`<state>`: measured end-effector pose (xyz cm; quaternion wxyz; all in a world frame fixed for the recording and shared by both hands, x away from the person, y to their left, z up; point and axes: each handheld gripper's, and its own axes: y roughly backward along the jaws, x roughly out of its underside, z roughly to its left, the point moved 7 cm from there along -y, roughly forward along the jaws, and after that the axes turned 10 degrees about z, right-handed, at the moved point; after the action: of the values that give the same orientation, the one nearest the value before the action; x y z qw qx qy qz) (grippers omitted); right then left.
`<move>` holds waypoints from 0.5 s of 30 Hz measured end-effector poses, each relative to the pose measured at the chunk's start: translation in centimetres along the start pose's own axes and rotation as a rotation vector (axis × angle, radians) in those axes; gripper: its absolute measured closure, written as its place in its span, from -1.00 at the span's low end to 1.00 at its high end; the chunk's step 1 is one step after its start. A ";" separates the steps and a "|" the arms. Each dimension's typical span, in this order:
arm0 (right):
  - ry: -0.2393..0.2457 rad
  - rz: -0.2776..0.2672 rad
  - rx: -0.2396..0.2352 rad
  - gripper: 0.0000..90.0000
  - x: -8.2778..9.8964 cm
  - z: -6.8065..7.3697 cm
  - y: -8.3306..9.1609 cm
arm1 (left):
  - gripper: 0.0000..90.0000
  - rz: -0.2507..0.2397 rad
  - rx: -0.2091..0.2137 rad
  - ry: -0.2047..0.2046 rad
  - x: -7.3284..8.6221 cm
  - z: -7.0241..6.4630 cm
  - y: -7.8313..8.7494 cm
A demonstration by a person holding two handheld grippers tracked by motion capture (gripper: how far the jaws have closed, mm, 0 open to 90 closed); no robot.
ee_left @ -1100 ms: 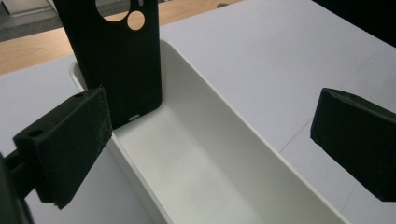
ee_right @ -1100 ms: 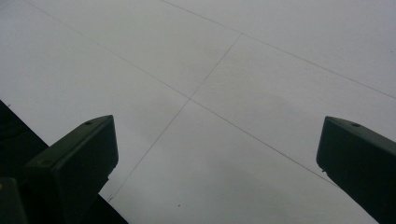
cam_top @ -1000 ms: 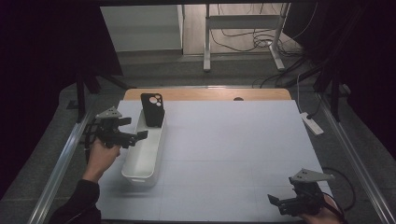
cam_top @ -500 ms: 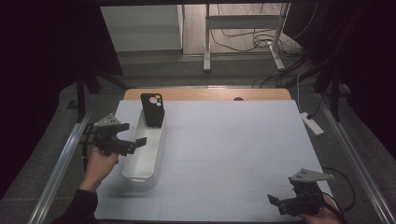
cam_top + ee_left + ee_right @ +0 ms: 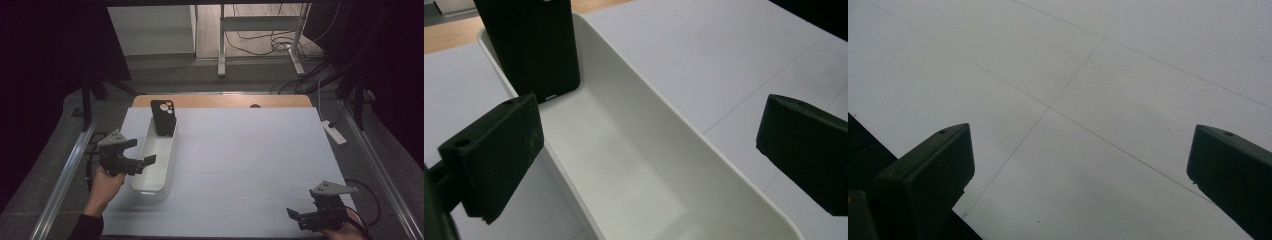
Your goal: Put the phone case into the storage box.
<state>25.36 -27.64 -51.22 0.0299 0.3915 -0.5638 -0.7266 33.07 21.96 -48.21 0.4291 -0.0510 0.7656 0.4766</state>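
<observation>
While the left tongs (image 5: 142, 156) hang released over the left rim of a long white tray (image 5: 165, 165), their jaws stand wide apart with nothing between them. A black phone case (image 5: 164, 117) leans upright at the tray's far end, its camera cutout uppermost; the left gripper view shows it (image 5: 531, 47) standing inside against the end wall of the tray (image 5: 644, 125). Near the surface's (image 5: 250, 150) front right corner, the right tongs (image 5: 296, 217) are likewise spread and empty above the pale covering.
</observation>
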 end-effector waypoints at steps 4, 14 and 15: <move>-0.003 0.002 0.000 -1.00 0.0 0.0 0.0 | -1.00 -0.004 -0.002 -0.006 0.5 -0.4 0.1; 0.004 0.005 0.003 -1.00 0.0 0.1 0.0 | -1.00 -0.015 0.003 -0.013 1.5 -1.9 0.9; 0.004 0.006 0.002 -1.00 0.0 0.1 0.0 | -1.00 -0.013 -0.002 -0.015 1.6 -2.0 0.9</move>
<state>25.34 -27.54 -51.24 0.0326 0.3914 -0.5657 -0.7251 30.40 21.44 -48.34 0.4380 -0.0529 0.7616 0.4747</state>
